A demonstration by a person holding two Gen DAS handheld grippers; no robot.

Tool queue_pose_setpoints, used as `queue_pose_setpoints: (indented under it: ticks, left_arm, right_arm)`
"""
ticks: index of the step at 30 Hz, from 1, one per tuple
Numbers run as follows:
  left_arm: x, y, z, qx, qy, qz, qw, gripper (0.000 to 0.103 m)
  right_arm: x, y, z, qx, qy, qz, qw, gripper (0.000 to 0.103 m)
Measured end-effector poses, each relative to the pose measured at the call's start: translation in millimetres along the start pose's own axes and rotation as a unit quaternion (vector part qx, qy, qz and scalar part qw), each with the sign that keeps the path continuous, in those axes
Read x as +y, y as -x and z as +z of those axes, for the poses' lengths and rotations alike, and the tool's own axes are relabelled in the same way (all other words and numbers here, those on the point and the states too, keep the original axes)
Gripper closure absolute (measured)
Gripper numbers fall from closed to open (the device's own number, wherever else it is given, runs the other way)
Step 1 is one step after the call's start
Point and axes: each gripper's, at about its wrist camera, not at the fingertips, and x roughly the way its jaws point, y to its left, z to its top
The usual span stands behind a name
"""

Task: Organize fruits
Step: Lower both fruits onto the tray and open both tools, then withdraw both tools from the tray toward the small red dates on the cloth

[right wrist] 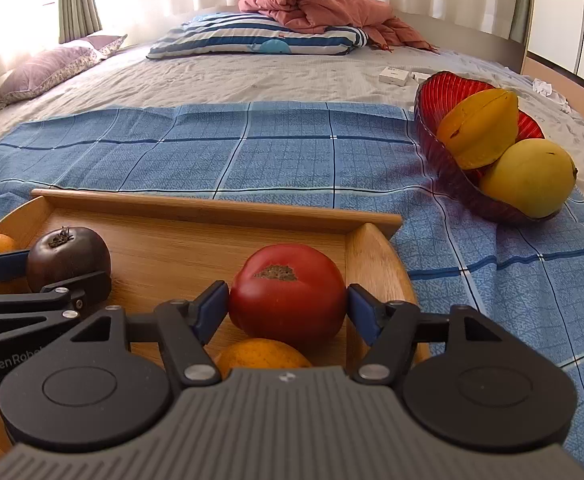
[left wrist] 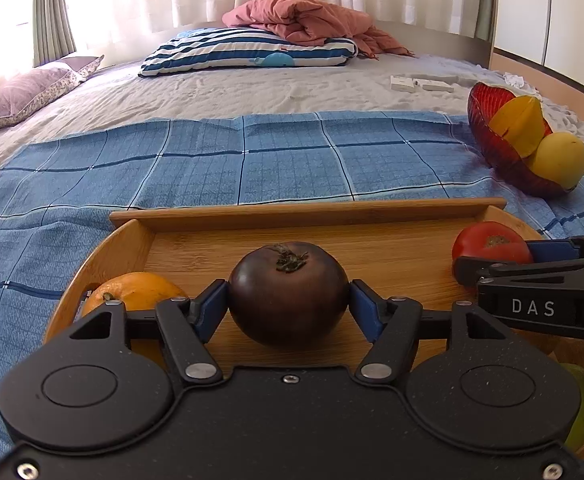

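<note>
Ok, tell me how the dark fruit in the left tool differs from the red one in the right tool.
The dark fruit is deep purple-brown; the red fruit is bright red. The dark fruit carries a ragged, dried stem tuft on top; the red fruit shows only a flat brown scar. The dark fruit sits toward the wooden tray's left half, the red fruit near its right end. Both are round, glossy, and gripped between blue pads, by the left tool and the right tool.

Blue checked cloth point(left wrist: 211, 152), red bowl point(left wrist: 482, 120), dark purple fruit point(left wrist: 287, 294), striped navy-white pillow point(left wrist: 247, 50).
</note>
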Motion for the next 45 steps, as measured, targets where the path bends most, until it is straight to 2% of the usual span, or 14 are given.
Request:
queue_pose_setpoints:
  ticks: [4,6,8,13,19,28,33,37,45]
  left_arm:
    - [8.3,5.6,2.4,0.003,0.029,-0.032,0.9991,0.021]
    - [9.7,11.4,2.5,-0.003,0.031,-0.031,0.999,0.017]
    - [9.7,18.6,1.7,-0.013,0.025,-0.023,0.9993,0.015]
    - [13.2,41.8,-6.2,-0.025,0.023,-0.033,0.9989,0.009]
    - [20.9,75.6,-24.9,-0.05,0.003,-0.024,0.9984,0.007]
    - [38.1,129.6,-61.8,-0.089,0.007,-0.026,0.9956,0.005]
    - [37.6,160.6,-85.7,-0.124,-0.003,-0.035,0.9916,0.003]
    - [35.4,176.8,-102.6,-0.136,0.004,-0.042,0.9899,0.002]
    - [29.2,194.6,-145.7,-0.165,-0.001,-0.032,0.9857,0.001]
  right_arm:
    - [-2.3,6.9,-0.2,-0.005,-0.003,0.003,1.0,0.021]
    - [-4.1,12.0,-1.0,-0.011,-0.002,0.007,1.0,0.019]
    - [-6.6,18.9,-1.7,-0.017,-0.004,0.01,1.0,0.018]
    - [-18.9,44.7,-10.5,-0.041,-0.032,0.033,0.998,0.013]
    - [-36.2,85.8,-36.0,-0.075,-0.049,0.055,0.994,0.011]
    - [-37.1,140.5,-75.2,-0.15,-0.036,0.044,0.987,0.003]
    - [-28.7,155.3,-104.7,-0.184,-0.03,0.028,0.982,0.001]
    - [-23.9,162.5,-126.1,-0.209,-0.056,0.013,0.976,0.0]
    - [-14.0,163.5,-158.2,-0.217,-0.066,-0.016,0.974,0.0]
